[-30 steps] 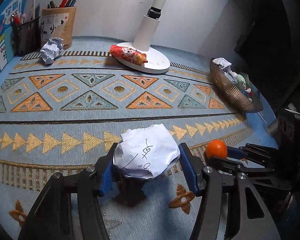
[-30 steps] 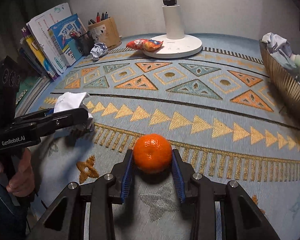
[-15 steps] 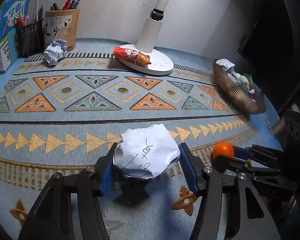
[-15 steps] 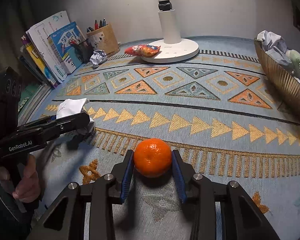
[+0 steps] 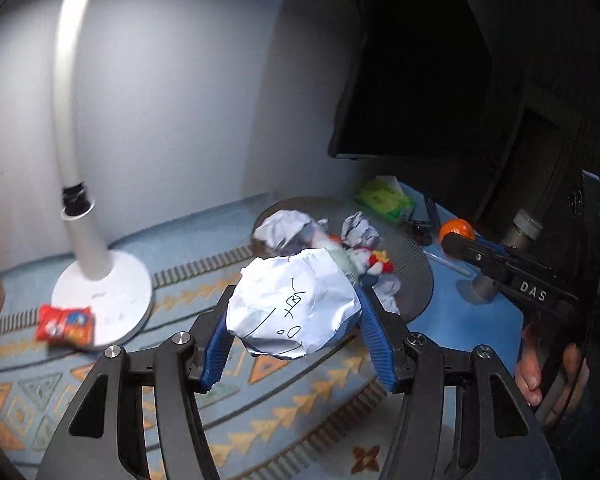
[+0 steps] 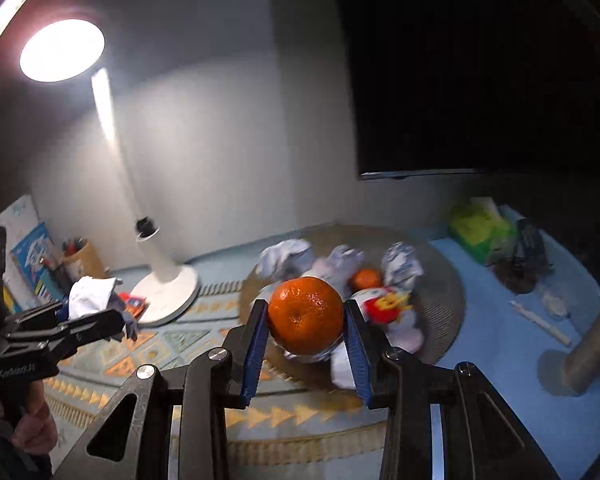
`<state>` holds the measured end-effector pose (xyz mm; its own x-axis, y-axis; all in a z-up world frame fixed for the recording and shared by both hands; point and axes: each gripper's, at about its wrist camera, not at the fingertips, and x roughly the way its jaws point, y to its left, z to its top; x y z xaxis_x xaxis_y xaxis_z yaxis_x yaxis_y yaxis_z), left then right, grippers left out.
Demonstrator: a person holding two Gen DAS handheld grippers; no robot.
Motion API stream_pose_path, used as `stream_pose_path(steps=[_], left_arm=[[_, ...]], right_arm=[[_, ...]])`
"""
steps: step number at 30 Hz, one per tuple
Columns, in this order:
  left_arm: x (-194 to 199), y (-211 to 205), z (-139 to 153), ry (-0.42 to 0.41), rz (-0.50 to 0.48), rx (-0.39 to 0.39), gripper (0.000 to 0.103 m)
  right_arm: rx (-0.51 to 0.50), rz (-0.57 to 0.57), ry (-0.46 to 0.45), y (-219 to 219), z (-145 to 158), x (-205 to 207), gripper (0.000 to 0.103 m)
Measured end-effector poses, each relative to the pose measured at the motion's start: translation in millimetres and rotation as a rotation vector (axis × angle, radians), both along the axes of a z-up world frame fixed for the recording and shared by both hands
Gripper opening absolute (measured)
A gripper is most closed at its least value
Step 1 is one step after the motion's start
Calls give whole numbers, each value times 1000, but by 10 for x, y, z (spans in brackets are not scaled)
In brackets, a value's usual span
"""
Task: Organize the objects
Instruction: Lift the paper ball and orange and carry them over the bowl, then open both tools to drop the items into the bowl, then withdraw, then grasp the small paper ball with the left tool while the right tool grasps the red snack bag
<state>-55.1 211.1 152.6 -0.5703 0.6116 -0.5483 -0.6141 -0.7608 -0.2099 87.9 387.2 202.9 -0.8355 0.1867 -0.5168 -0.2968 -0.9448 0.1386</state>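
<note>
My left gripper (image 5: 294,322) is shut on a crumpled white paper ball (image 5: 294,304) with pen marks and holds it in the air, just short of the round woven basket (image 5: 414,276). My right gripper (image 6: 305,326) is shut on an orange tangerine (image 6: 305,314) and holds it above the near rim of the same basket (image 6: 440,276). The basket holds crumpled papers (image 5: 286,226), a snack packet (image 6: 384,304) and another tangerine (image 6: 366,279). The right gripper shows at the right of the left wrist view (image 5: 456,240); the left gripper shows at the left of the right wrist view (image 6: 96,316).
A white desk lamp (image 5: 100,280) stands on the patterned mat, lit. A red snack bag (image 5: 64,322) lies by its base. A green tissue pack (image 5: 384,198) and a dark monitor (image 5: 420,80) are behind the basket. Books and a pen holder (image 6: 78,256) stand at the left.
Both grippers have lifted off the mat with their loads and swung right toward the basket. The paper ball and the tangerine are now in the air.
</note>
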Motion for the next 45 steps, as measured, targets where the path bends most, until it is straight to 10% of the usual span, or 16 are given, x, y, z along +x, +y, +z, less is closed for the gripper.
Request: stream_pose_path(steps=[10, 14, 17, 29, 34, 40, 45], left_arm=[[-344, 1031, -344, -87, -117, -9, 57], [-344, 1183, -395, -96, -115, -15, 83], [-344, 1105, -392, -126, -115, 10, 83], [21, -100, -102, -69, 51, 56, 84], [181, -838, -95, -36, 198, 47, 100], [397, -1827, -333, 45, 488, -67, 100], [429, -2666, -707, -66, 645, -65, 99]], right_arm=[[-161, -98, -80, 841, -281, -420, 36], [-163, -96, -113, 914, -398, -485, 39], [-162, -93, -101, 911, -386, -418, 56], [-179, 116, -3, 97, -10, -148, 61], [-193, 265, -26, -582, -59, -289, 62], [-233, 359, -86, -1285, -381, -536, 63], [-369, 417, -194, -1723, -995, -827, 66]])
